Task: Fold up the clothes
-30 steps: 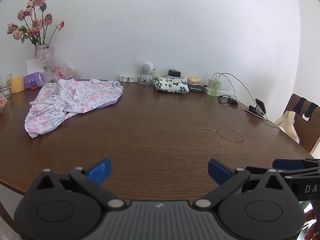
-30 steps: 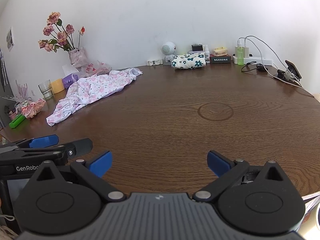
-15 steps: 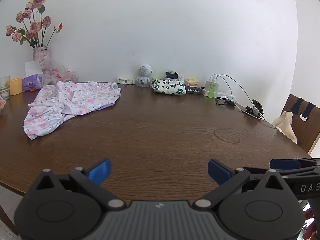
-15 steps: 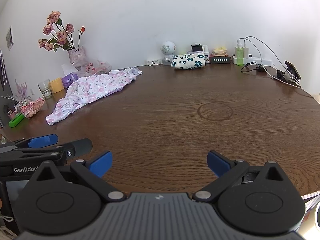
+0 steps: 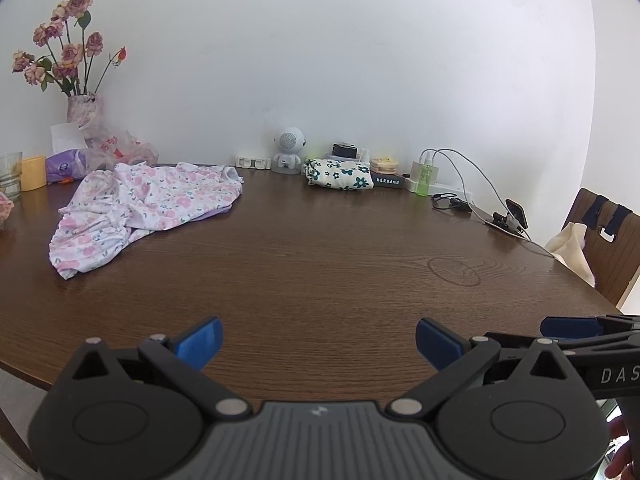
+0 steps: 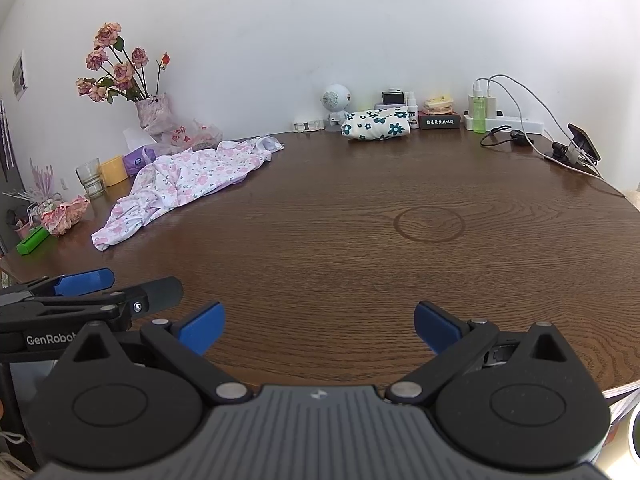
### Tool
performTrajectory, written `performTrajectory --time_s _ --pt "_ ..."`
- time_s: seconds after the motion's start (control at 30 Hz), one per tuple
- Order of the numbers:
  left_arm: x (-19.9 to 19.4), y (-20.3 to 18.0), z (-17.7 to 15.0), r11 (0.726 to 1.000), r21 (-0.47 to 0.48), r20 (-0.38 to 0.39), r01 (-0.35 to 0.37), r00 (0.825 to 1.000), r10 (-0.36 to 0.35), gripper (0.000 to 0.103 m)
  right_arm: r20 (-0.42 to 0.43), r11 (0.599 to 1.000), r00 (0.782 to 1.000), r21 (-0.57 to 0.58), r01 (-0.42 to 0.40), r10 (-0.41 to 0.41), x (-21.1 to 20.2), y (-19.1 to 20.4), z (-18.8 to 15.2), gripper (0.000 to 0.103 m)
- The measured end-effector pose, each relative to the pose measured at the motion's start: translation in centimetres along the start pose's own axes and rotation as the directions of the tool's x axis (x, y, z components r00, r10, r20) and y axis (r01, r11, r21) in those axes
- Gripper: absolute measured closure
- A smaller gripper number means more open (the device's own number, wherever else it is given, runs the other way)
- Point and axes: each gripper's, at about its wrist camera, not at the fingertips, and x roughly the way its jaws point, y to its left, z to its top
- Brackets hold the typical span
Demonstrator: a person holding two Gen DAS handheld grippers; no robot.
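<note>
A crumpled white garment with pink flowers (image 5: 148, 208) (image 6: 188, 184) lies unfolded at the far left of the round brown table (image 5: 320, 264) (image 6: 360, 248). A folded cream cloth with dark green flowers (image 5: 339, 175) (image 6: 377, 124) rests at the back by the wall. My left gripper (image 5: 319, 342) hangs open over the table's near edge, nothing between its blue pads; it also shows at the lower left (image 6: 116, 284) in the right wrist view. My right gripper (image 6: 319, 326) is open and empty too, beside the left one, well short of both cloths.
Along the wall stand a vase of pink roses (image 5: 82, 108), a glass (image 5: 10, 174), a yellow cup (image 5: 33, 172), a small white robot figure (image 5: 289, 152), a green bottle (image 5: 426, 176), a power strip with cables (image 6: 520, 122) and a clipped phone (image 5: 514, 218). A wooden chair (image 5: 604, 248) stands right.
Both grippers have stayed open. The left wrist view has drifted slightly, so the table's objects shifted a little in frame; no cloth has moved.
</note>
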Motion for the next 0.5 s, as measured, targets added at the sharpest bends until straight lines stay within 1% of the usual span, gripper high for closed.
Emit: performTrajectory --time_s 0.5 --pt "-0.11 0.19 -0.11 1.000 -0.005 0.001 -0.001 1.000 0.001 0.000 0.001 1.000 1.000 -0.007 0.002 -0.002 -0.03 0.25 0.02 0.000"
